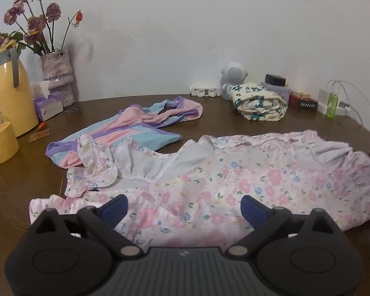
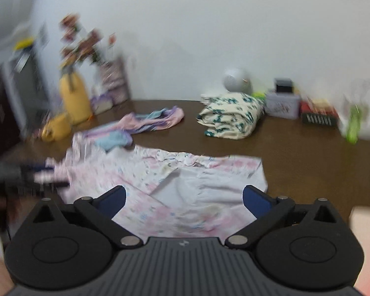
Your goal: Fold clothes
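Pink floral dress [image 1: 234, 180] lies spread and rumpled across the brown table [image 1: 234, 123], neckline and a ruffled sleeve turned back at its left end, white lining showing. Striped pastel garment [image 1: 135, 128] lies loose just behind it, touching the sleeve; a green-flowered cream bundle [image 1: 259, 103] sits folded near the wall. Left gripper [image 1: 183, 206] hovers over the dress's near edge, jaws spread wide, holding nothing. Right gripper [image 2: 184, 197] likewise released above the hem end; its view is motion-blurred. Judgement: the dress is in hand. A clean fold calls for flattening the flipped neckline and creases, then pinching matched edges with both grippers and keeping clear of the striped garment.
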The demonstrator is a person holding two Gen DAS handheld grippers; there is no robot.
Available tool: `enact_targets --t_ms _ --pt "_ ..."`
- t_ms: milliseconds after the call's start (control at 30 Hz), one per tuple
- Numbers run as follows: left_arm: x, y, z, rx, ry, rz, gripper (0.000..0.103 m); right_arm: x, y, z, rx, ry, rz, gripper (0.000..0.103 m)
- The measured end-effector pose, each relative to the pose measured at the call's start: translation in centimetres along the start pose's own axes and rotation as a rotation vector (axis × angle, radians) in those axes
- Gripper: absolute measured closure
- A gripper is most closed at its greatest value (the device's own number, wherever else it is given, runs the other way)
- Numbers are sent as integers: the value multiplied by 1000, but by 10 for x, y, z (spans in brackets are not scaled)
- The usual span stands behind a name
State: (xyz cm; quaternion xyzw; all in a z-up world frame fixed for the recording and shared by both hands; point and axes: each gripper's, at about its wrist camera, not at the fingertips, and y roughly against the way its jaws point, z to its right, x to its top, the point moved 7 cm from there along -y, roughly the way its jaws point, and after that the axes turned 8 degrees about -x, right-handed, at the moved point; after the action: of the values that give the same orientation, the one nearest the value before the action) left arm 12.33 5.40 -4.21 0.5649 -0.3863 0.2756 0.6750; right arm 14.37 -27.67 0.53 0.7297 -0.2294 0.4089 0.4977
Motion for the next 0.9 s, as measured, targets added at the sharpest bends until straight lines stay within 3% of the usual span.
enact_targets --t_ms 133,233,333,367,533,667,800,900 --pt "-2 9 2 -25 36 -1 1 -16 -9 -17 -16 -102 -87 0" --pt "-1 16 4 -53 24 3 1 -24 -14 -29 -28 -83 -130 0" --pt "8 23 4 -65 -22 13 1 -25 -10 -33 56 -44 -108 0" --pt "12 24 5 -76 -50 14 1 -21 -8 -33 78 -12 -95 0" --pt "56 21 7 -130 -196 10 1 22 -6 -31 20 306 -45 0" --pt "99 -5 18 -197 -319 -14 1 56 -13 -30 -35 588 -14 0" --pt "122 -59 33 -262 -426 -130 1 69 -56 -23 -70 810 -97 0" --pt "124 -101 36 -287 -459 -225 1 72 -93 -8 -54 799 -196 0"
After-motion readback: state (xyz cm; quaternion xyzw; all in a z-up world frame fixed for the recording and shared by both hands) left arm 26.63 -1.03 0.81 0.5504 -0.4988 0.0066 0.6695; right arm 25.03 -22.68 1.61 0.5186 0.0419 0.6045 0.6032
